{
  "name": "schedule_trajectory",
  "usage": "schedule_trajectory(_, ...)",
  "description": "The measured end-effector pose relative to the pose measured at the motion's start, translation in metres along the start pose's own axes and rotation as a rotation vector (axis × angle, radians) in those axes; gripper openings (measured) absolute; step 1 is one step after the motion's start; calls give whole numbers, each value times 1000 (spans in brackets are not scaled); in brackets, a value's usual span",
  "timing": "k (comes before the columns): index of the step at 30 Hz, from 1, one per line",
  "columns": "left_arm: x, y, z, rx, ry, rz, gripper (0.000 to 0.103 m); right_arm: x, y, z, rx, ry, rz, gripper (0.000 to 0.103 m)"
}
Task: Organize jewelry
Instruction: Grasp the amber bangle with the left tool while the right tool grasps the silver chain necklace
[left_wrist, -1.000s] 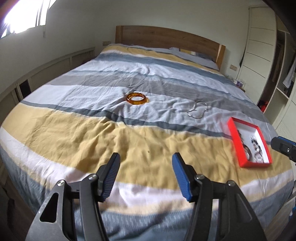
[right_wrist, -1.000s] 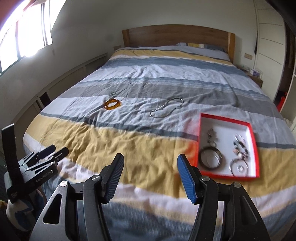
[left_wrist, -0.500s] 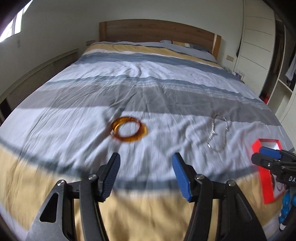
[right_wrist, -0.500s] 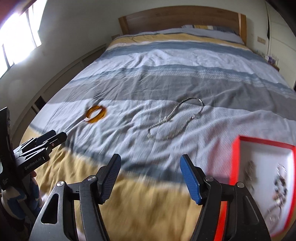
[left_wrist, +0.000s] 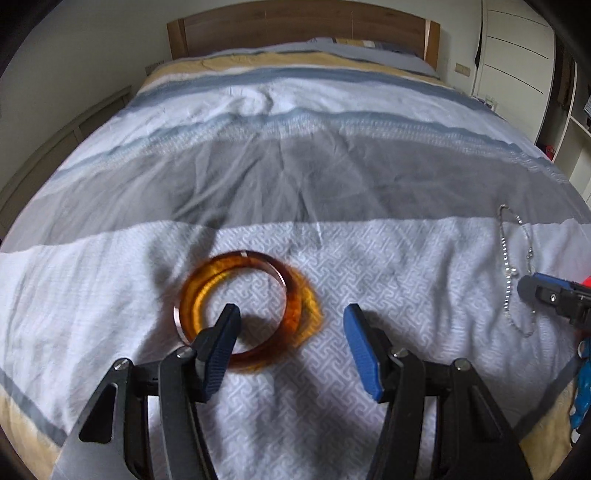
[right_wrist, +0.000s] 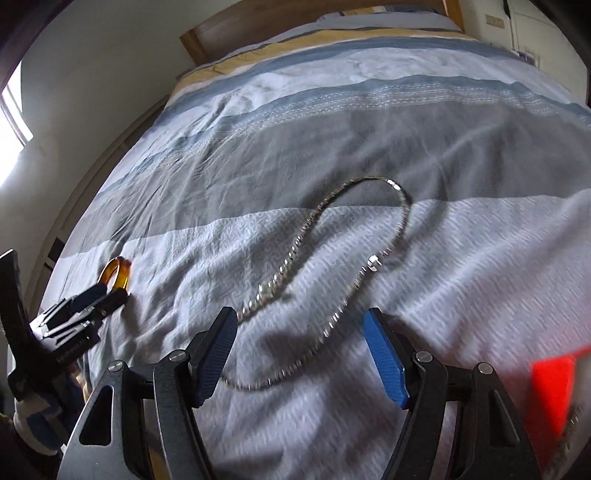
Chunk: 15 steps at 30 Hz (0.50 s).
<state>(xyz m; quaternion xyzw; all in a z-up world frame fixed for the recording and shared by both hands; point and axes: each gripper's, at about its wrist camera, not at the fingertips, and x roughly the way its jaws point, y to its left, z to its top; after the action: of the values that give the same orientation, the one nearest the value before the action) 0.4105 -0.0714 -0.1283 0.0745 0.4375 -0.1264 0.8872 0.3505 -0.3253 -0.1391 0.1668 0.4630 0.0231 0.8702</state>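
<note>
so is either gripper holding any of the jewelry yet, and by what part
Nothing is held. The left gripper hangs open over the amber bangle, and the right gripper, jaws just opening, over the silver chain.

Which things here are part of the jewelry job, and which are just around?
Job:
- amber bangle, under the open left gripper
- silver chain necklace, under the open right gripper
- red box

Just around:
- striped bedspread
- wooden headboard
- white wardrobe

bangle on bed left of necklace, box far right
</note>
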Motion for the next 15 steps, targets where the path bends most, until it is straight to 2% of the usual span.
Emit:
schedule_trajectory(2, 7, 1, 0, -10, 3, -13, 56, 6, 5, 3, -11, -11, 11, 74)
schedule_trajectory(6, 16, 8, 0, -48, -5, -46, 56, 18, 15, 11, -45, -31, 18, 72)
schedule_trajectory(8, 18, 9, 0, -52, -12, -53, 55, 23, 18, 11, -61, -43, 5, 47)
schedule_trajectory(9, 18, 9, 0, -51, -17, -54, 53, 25, 18, 10, -57, -48, 0, 41)
schedule_trajectory(10, 18, 8, 0, -46, -23, -59, 50, 25, 16, 9, -52, -51, 3, 28)
schedule_trajectory(11, 17, 6, -1, -39, -26, -66, 41, 25, 15, 9, -46, -53, 10, 16)
schedule_trajectory(12, 15, 3, -1, -30, -29, -70, 31, 27, 13, 8, -42, -51, 16, 15)
schedule_trajectory(13, 14, 1, -2, -23, -30, -73, 26, 26, 13, 6, -42, -51, 21, 14)
schedule_trajectory(14, 12, 0, -2, -21, -29, -85, 14, 25, 13, 5, -48, -51, 26, 10)
schedule_trajectory(15, 10, -2, -3, -25, -23, -101, 10, 23, 15, 4, -55, -48, 34, 9)
